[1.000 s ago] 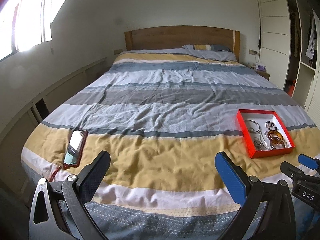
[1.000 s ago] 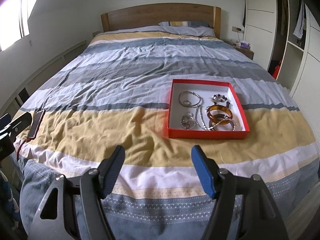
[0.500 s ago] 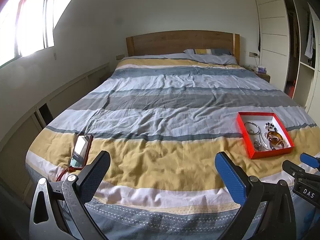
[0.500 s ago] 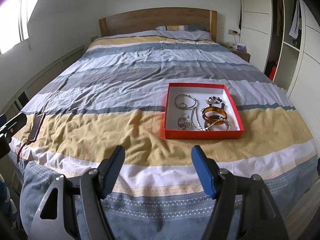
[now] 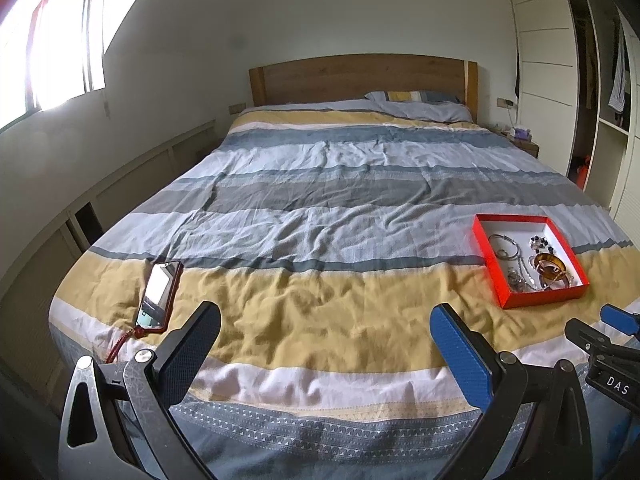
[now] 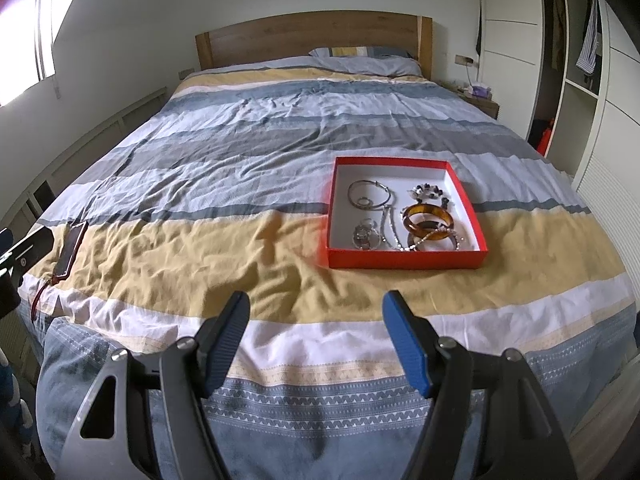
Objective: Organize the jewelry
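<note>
A shallow red box [image 6: 404, 259] with a white inside lies on the yellow stripe of the bed. It holds silver hoops [image 6: 369, 194], an amber bangle [image 6: 427, 216], a beaded bracelet [image 6: 428, 192] and a silver chain [image 6: 390, 228]. My right gripper [image 6: 317, 304] hangs open over the foot of the bed, short of the box, with nothing between its fingers. In the left wrist view the box [image 5: 544, 298] sits far to the right. My left gripper [image 5: 324, 316] is open and empty too, well left of the box.
A phone in a red case [image 5: 158, 294] with a red cord lies near the bed's left edge. The striped duvet [image 6: 256, 152] is wrinkled, with a pillow [image 6: 368, 62] at the wooden headboard. Wardrobe shelves [image 6: 576, 80] stand to the right.
Both views have swayed only slightly. The grippers stay open and nothing on the bed has moved.
</note>
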### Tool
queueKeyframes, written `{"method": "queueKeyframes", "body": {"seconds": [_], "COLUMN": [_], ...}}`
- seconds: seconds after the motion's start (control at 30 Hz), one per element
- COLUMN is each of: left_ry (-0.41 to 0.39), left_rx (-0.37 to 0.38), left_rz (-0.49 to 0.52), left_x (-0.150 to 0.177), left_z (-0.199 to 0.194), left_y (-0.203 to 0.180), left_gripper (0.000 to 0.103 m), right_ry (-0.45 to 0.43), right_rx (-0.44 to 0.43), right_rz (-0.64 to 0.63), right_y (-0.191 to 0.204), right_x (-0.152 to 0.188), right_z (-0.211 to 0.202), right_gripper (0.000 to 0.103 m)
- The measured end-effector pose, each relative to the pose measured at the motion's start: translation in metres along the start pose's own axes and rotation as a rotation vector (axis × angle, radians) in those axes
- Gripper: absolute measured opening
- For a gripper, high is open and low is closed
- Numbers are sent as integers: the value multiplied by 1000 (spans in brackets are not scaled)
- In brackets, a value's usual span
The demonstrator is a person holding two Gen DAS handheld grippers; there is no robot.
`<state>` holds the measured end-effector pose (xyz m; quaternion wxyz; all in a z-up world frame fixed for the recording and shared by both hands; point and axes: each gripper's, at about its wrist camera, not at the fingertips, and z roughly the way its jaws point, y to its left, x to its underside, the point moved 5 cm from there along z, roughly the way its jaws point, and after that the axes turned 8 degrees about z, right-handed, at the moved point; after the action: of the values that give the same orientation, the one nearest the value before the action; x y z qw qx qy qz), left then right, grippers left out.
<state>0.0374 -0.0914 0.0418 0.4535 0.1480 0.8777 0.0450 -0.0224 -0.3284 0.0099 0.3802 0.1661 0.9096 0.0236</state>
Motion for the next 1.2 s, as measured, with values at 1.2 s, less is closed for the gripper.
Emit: {"method": "queueKeyframes", "body": {"seconds": [1.2], "left_ry": [111], "left_rx": [65], "left_rz": [23], "left_x": [29], "left_z": [40], "left_y": [-14], "left_gripper": [102], "right_ry": [50], "right_rx": [37], "right_rz": [5], "right_y": [-14], "right_x": [17], "right_z": [31], "right_gripper": [67]}}
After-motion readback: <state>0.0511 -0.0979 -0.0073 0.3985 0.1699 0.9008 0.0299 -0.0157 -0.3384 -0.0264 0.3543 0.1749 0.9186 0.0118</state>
